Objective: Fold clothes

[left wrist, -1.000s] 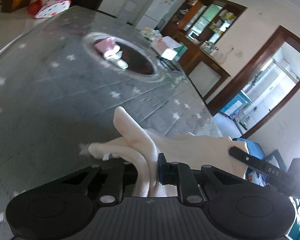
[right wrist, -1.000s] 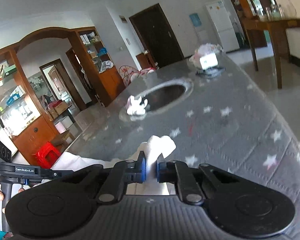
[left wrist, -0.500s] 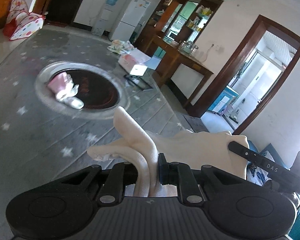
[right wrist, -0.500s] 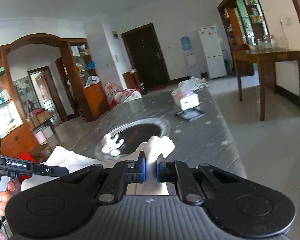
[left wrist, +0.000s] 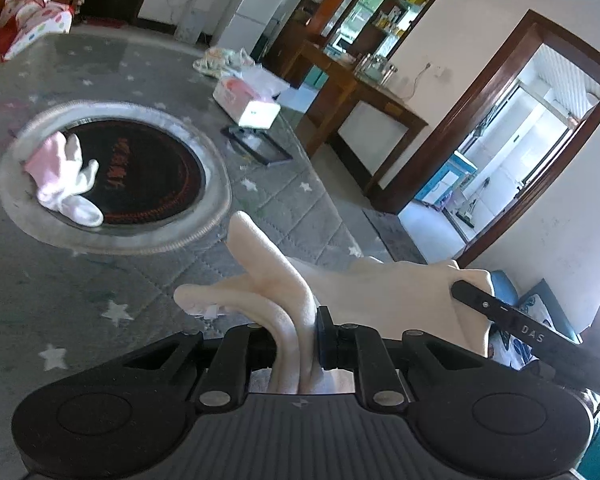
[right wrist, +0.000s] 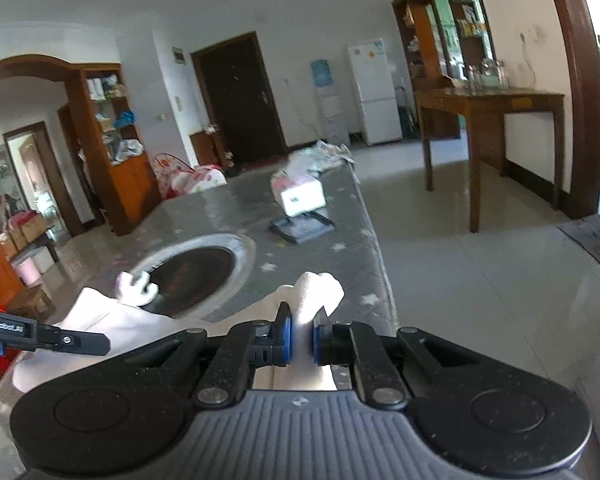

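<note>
the left gripper (left wrist: 300,336) is pinched tight on a fold of the cream cloth (left wrist: 388,284). the cloth sticks up past its fingers in two soft flaps and spreads off to its right side, where the tip of the right gripper (left wrist: 512,324) pokes in over the far edge of the cloth.

the right gripper (right wrist: 300,336) also has the cream cloth (right wrist: 316,288) between its blue pads (right wrist: 285,336). the pads press on the cloth from both sides, with a small gap filled by the bunched cloth. the rest of the cloth (right wrist: 100,316) hangs off to its left, toward the left gripper (right wrist: 40,334), so the cloth is stretched between the two tools and held up over the near part of the grey star table (left wrist: 60,288).

ahead of both tools, farther along the table, is a round dark plate with a silver ring (left wrist: 140,172). a small pink and white garment (left wrist: 62,176) lies on its near left rim. past that sit a tissue box (left wrist: 246,102) and a flat black tray (left wrist: 256,144).
</note>
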Motion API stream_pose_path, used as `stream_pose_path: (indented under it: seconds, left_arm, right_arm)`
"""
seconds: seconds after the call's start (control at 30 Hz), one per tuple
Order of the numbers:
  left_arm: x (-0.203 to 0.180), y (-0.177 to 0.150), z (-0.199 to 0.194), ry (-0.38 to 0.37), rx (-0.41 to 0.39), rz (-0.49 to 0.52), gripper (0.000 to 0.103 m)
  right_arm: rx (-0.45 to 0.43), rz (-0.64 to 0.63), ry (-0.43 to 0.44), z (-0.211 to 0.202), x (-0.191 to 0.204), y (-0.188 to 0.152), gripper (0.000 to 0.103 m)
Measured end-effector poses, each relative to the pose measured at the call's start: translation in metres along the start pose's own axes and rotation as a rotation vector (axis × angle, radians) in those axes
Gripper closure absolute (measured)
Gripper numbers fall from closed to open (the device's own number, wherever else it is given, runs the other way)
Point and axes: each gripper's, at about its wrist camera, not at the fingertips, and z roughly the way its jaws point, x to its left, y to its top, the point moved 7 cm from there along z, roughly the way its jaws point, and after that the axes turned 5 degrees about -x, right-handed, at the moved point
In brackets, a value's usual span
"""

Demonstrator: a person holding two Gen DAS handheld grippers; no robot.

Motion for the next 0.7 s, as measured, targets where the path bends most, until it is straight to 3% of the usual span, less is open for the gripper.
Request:
stream_pose_path:
  seconds: [0.33,0.47,0.7]
  left_arm:
    - [0.026,-0.027,0.039,0.052,0.098,-0.014,0.087]
    - [0.036,-0.034,0.042,0.086,0.118,-0.013,0.082]
    - [0.042,-0.037,0.038,0.158,0.111,0.04,0.056]
  right_arm:
    - [0.1,-0.001,-0.073,0.048,-0.023,-0.04,0.095]
    - [0.129,-0.002,-0.096,0.061,-0.032,-0.05,0.095]
    - [0.142,-0.055,-0.14,0.064,-0.04,-0.054,0.085]
